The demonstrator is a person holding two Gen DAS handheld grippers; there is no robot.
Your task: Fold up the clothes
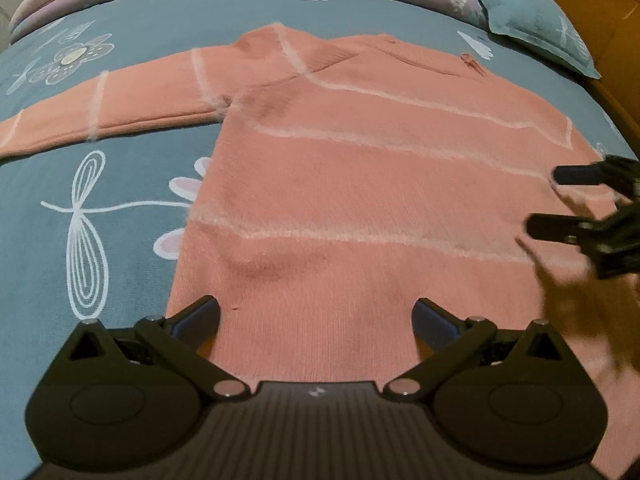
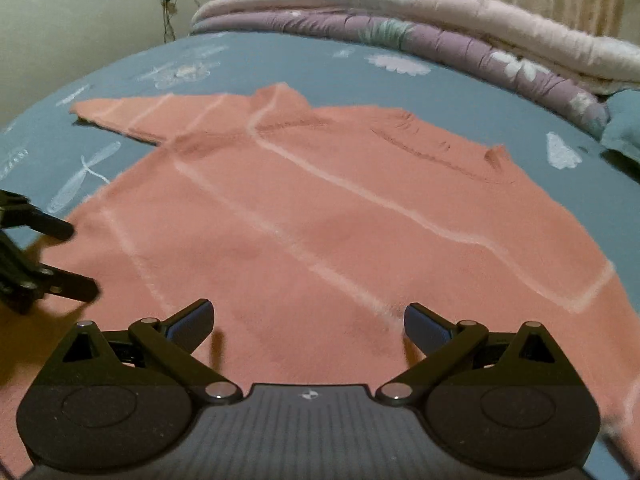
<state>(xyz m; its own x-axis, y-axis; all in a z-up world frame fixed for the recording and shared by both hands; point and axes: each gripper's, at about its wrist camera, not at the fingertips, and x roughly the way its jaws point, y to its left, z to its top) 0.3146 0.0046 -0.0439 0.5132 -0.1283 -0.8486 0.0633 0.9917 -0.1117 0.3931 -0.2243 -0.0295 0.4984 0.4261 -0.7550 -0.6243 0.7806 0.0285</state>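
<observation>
Left wrist view, left to right. A blue bedsheet (image 1: 120,168) printed with white dragonflies and flowers covers the bed. One sleeve (image 1: 104,116) of a pink sweater (image 1: 360,184) lies stretched out flat toward the left edge, crossed by pale stripes. The sweater body lies flat on the sheet, collar toward the far side, hem toward the camera. The other sleeve appears folded across the chest; its pale cuff stripe lies near the right side. The left claw (image 1: 316,320) hangs over the hem, fingers spread wide, nothing between them; whether the tips touch the knit cannot be told. At the right edge the right claw (image 1: 544,202) stands over the sweater's right side, fingers parted, blurred. A blue pillow (image 1: 540,36) lies at the far right corner, clear of the sweater.

Right wrist view, left to right. The left claw (image 2: 82,262) enters from the left edge, fingers apart, over the sweater's (image 2: 320,220) left hem corner. The right claw (image 2: 308,324) hangs over the lower part of the sweater, fingers spread wide and empty. Folded quilts (image 2: 440,28), purple and pale pink, are stacked along the far side of the bed, well apart from the sweater.
</observation>
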